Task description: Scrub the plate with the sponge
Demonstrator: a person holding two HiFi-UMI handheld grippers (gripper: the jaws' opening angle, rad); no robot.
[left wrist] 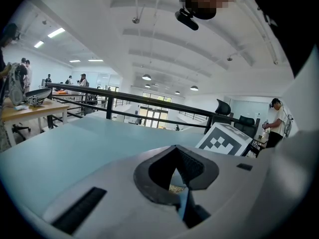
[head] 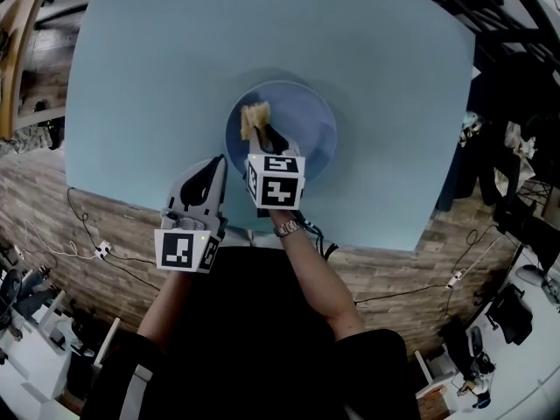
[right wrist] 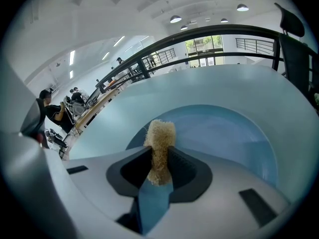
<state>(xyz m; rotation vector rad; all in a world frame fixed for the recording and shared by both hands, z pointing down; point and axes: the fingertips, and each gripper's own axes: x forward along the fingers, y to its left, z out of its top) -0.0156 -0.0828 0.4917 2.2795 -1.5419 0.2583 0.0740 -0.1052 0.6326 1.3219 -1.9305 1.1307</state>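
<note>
A round blue plate lies in the middle of the pale blue table. My right gripper hovers over the plate's left part, shut on a tan fibrous sponge that sticks out past the jaws toward the plate's left rim. The left gripper is to the left of the plate, near the table's front edge. Its jaws are together and hold nothing. The plate's near edge is hidden behind the right gripper's marker cube.
The table's front edge runs just under both grippers, with a brick-pattern floor and cables below. A black railing stands beyond the table's far side. People work at desks further off.
</note>
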